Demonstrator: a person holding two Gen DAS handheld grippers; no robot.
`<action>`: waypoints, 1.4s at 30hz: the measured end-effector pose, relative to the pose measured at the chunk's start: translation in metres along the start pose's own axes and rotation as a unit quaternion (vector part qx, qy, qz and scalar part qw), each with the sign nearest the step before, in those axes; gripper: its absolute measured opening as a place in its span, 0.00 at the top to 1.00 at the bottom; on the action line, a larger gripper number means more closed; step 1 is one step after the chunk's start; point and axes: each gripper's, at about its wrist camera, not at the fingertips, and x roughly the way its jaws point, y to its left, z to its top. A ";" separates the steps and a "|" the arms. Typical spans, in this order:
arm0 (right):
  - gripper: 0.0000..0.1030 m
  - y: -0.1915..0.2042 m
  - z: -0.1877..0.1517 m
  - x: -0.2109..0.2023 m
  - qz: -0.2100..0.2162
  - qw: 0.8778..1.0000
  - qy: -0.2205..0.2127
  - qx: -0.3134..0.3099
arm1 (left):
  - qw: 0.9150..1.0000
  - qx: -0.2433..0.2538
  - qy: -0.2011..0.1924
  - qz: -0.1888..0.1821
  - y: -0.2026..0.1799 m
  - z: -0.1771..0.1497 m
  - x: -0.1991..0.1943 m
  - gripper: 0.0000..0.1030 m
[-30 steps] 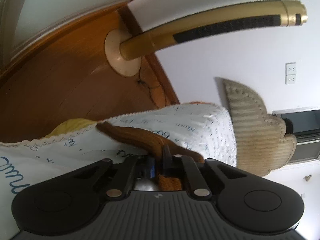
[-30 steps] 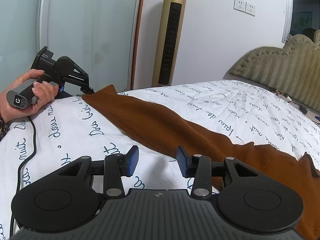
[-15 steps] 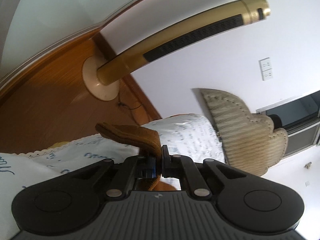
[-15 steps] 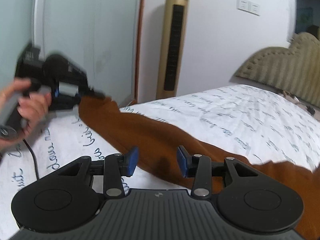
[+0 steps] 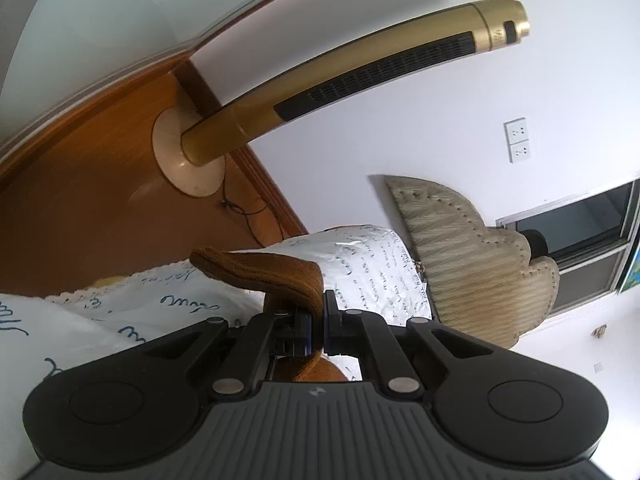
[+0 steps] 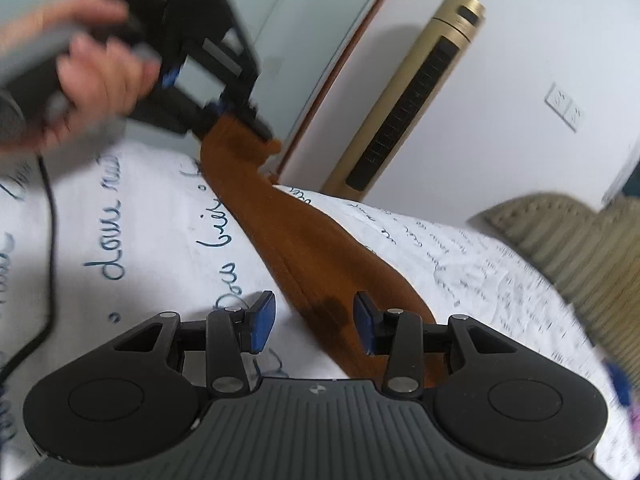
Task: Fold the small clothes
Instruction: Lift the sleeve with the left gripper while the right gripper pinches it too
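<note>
A brown garment stretches in a long strip across the white bedsheet with blue script. My left gripper is shut on one corner of the brown garment, which flops over its fingers and is lifted off the sheet. In the right wrist view that same left gripper, held by a person's hand, pulls the cloth's far end up at the upper left. My right gripper is open and hovers low over the garment's near part, its blue pads apart and clear of the cloth.
A gold tower fan stands beside the bed on a wooden floor. A beige padded headboard is at the right. A black cable trails over the sheet at the left. Wall sockets sit above the headboard.
The left gripper has lifted the garment's corner higher off the sheet. The right gripper has rolled and moved sideways and lower along the cloth, its jaws still apart.
</note>
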 end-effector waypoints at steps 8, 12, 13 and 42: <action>0.92 0.019 0.015 0.025 -0.070 0.997 -0.009 -0.035 | 1.000 0.019 -0.005 -0.023 -0.020 -0.003 -0.004 0.95; 0.93 0.018 0.011 0.018 -0.094 0.994 -0.033 -0.037 | 0.999 0.017 -0.006 -0.037 -0.028 -0.005 -0.005 0.95; 0.93 0.016 0.010 0.016 -0.101 0.994 -0.038 -0.035 | 0.999 0.019 -0.007 -0.041 -0.031 -0.006 -0.006 0.95; 0.92 -0.179 -0.155 -0.148 -0.168 0.894 -0.035 0.415 | 0.908 0.348 0.188 -0.140 -0.344 -0.326 0.096 0.95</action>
